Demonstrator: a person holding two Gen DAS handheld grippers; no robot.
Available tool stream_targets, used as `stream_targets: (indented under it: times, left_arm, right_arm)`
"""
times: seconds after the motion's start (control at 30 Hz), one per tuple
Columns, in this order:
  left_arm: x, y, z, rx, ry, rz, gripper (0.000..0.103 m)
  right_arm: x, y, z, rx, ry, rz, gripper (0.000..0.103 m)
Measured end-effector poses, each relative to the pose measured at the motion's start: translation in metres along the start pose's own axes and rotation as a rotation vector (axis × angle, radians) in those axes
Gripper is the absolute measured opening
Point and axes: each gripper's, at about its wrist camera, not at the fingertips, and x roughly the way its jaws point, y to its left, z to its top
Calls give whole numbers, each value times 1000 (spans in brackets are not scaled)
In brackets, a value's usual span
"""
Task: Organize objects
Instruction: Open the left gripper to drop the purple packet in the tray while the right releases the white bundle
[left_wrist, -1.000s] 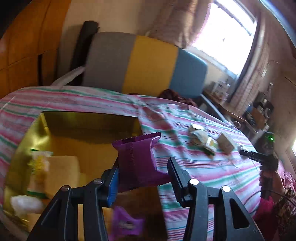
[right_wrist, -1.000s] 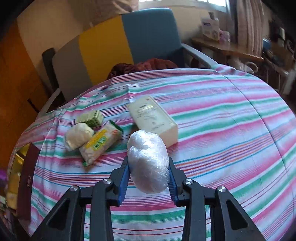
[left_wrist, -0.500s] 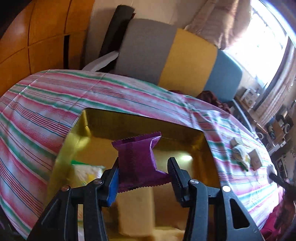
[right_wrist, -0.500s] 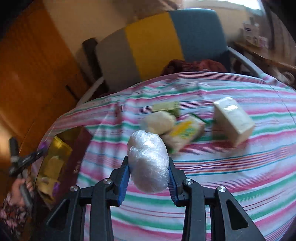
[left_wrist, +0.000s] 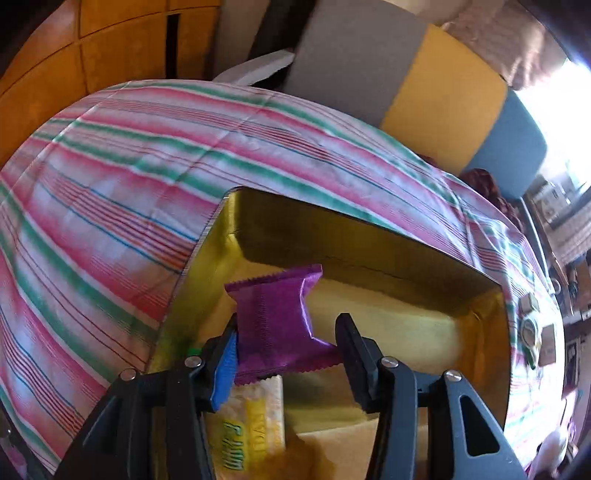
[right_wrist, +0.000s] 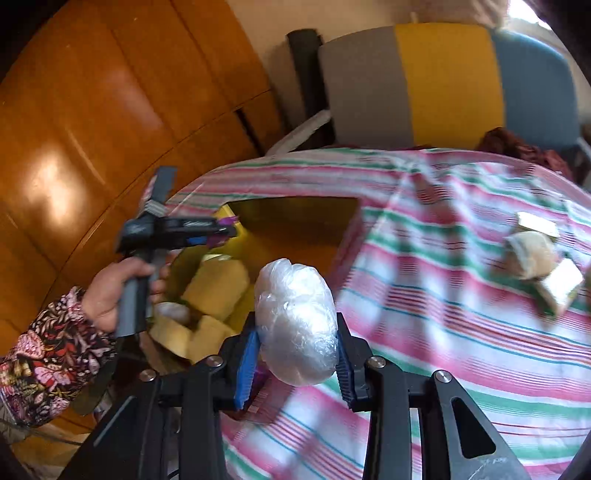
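- Left wrist view, leftmost: striped tablecloth (left_wrist: 110, 206) in pink, green and white, under a gold-lined box (left_wrist: 369, 236).
- Low in that box, a yellow snack pack (left_wrist: 251, 435) with green lettering, too blurred to read.
- Above it, left gripper (left_wrist: 286, 349) with jaws opening; purple wrapper (left_wrist: 277, 325) between them, leaning on the left blue pad, right finger apparently just clear of its lower corner. No print legible on the wrapper.
- Far right on the cloth, small boxes and a wrapped bun (left_wrist: 532, 332), well apart from the gold-lined box.
- Right wrist view, leftmost: floral sleeve (right_wrist: 48, 347) and hand (right_wrist: 110, 295) holding the left gripper (right_wrist: 221, 232) above the gold-lined box (right_wrist: 295, 221), purple showing at its tip.
- Inside the box, pale yellow packets (right_wrist: 218, 284).
- Centre: right gripper (right_wrist: 297, 350) clenched on a clear-plastic-wrapped white bundle (right_wrist: 295, 325), both blue pads pressed to its sides, just beside the box's near right edge.
- Right: bun and small cartons (right_wrist: 543, 258) on the tablecloth (right_wrist: 443, 332), labels unreadable.
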Motion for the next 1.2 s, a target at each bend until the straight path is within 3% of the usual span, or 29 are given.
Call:
stream_targets:
  times: [0.13, 0.27, 0.5, 0.73, 0.97, 1.2]
  left_arm:
    - [-9, 6, -2, -3, -36, -35, 69]
    - [-35, 15, -9, -29, -113, -106, 70]
    - [-69, 32, -49, -130, -206, -151, 70]
    - [-88, 17, -97, -40, -264, -126, 69]
    - [-118, 5, -124, 36, -415, -106, 69]
    - [-125, 32, -131, -60, -441, -74, 69]
  right_arm:
    - [13, 15, -1, -18, 25, 20, 38]
    - [28, 21, -1, -10, 53, 38, 38]
    - [50, 29, -4, -2, 96, 40, 38]
    - [88, 23, 14, 50, 150, 11, 38]
    - [138, 20, 56, 74, 194, -32, 39]
    - [183, 27, 88, 123, 207, -45, 40]
